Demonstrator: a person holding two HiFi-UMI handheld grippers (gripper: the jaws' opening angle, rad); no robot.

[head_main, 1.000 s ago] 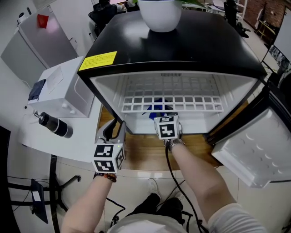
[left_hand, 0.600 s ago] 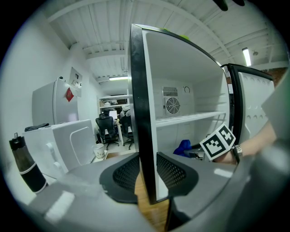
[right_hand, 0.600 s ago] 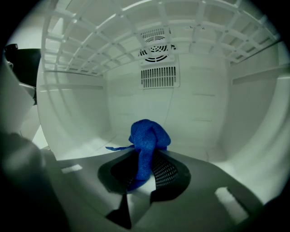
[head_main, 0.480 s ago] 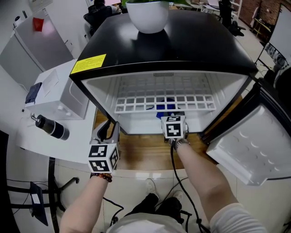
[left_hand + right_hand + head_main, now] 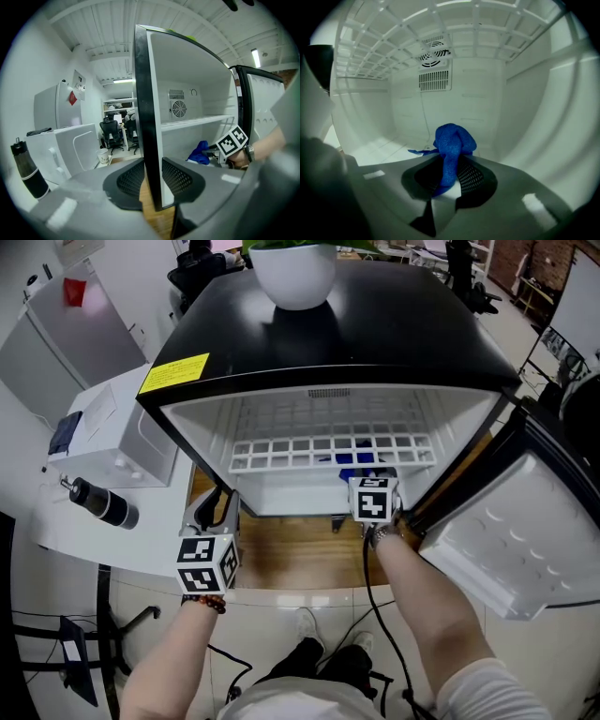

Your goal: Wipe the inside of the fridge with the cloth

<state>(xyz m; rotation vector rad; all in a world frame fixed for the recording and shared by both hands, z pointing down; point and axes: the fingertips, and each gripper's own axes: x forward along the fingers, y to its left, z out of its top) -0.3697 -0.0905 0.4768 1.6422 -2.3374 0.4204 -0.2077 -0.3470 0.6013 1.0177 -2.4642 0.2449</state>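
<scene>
A small black fridge point(image 5: 337, 343) stands open, white inside. My right gripper point(image 5: 367, 474) reaches under its wire shelf point(image 5: 281, 454), toward the right side of the lower compartment. It is shut on a bunched blue cloth point(image 5: 451, 145), which hangs between the pads point(image 5: 471, 176) just above the fridge floor; the cloth point(image 5: 354, 458) also shows through the shelf. My left gripper point(image 5: 217, 507) stays at the fridge's left front edge. Its jaws sit on either side of the side wall point(image 5: 149, 140) and press on it. From there the cloth point(image 5: 200, 152) shows inside, in front of the right gripper's marker cube point(image 5: 232, 140).
The fridge door point(image 5: 511, 540) hangs open at the right, close to my right forearm. A white bowl point(image 5: 293, 273) sits on the fridge top. To the left are a white box point(image 5: 112, 432) and a black bottle point(image 5: 101, 502). A vent grille point(image 5: 433, 79) is on the back wall.
My right gripper has slid to the right inside the fridge with the cloth in it. The left gripper has stayed on the side wall.
</scene>
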